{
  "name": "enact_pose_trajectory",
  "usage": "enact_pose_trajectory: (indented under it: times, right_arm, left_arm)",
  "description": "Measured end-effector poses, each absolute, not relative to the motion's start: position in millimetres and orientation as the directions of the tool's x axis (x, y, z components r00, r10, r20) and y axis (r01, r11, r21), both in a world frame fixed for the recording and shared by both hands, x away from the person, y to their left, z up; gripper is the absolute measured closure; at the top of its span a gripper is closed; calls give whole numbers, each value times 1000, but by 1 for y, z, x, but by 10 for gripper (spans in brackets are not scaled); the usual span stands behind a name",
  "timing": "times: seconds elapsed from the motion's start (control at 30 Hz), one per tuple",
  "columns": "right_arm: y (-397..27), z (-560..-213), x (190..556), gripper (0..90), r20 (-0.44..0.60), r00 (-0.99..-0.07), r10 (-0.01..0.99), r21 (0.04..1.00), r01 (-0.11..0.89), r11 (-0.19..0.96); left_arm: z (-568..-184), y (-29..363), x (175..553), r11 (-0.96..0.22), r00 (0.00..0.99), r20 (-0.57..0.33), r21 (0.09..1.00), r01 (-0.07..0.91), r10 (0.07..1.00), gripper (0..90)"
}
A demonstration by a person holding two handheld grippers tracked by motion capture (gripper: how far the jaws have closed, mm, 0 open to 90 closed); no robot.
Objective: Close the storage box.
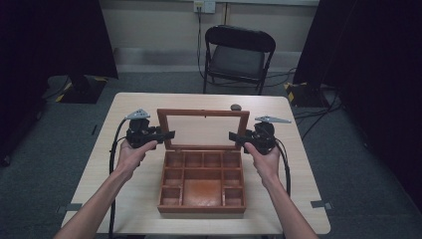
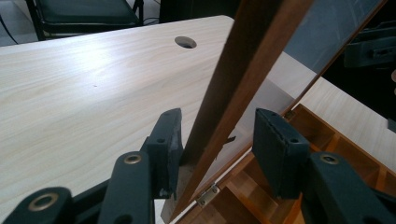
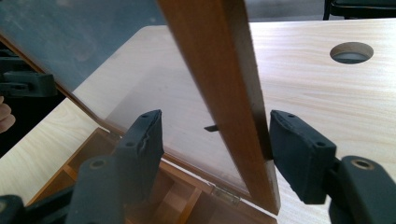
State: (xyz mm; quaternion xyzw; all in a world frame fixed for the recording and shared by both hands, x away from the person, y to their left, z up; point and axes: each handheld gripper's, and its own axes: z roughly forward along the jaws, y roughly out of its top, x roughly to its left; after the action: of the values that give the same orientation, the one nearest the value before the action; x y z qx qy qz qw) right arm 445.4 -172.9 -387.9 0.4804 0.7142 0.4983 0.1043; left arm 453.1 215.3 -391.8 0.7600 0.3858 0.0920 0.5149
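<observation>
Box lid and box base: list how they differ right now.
The lid stands raised; the base lies flat on the table. The lid is a frame around a clear pane; the base is split into open compartments. The lid's side rails sit between the jaws of the left gripper and right gripper; the base is untouched. Both are reddish-brown wood, joined by hinges.

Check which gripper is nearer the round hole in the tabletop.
Right. Right gripper sits at the lid's right edge, just below the hole; left gripper is across at its left edge.
</observation>
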Motion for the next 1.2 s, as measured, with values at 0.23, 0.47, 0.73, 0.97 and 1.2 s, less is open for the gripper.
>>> enact_pose_trajectory:
  times: [0.23,0.47,0.73,0.97,1.2]
  right_arm:
    - [-177,-386,443,381,323,-511,797,813,581,43]
    - [-178,-387,439,410,331,-518,789,812,582,42]
    - [-178,-387,432,402,327,-522,788,811,583,50]
    - [-180,-388,427,378,327,-519,790,810,584,49]
    - [-183,-391,422,347,356,-518,778,796,605,39]
  left_arm:
    - [-390,221,449,-146,694,-275,864,482,666,521]
    - [-390,221,445,-148,698,-270,867,476,664,532]
    - [-391,222,438,-157,706,-263,869,469,657,528]
    - [-392,222,435,-161,708,-272,862,480,652,502]
    - [-391,219,428,-158,708,-287,856,492,646,461]
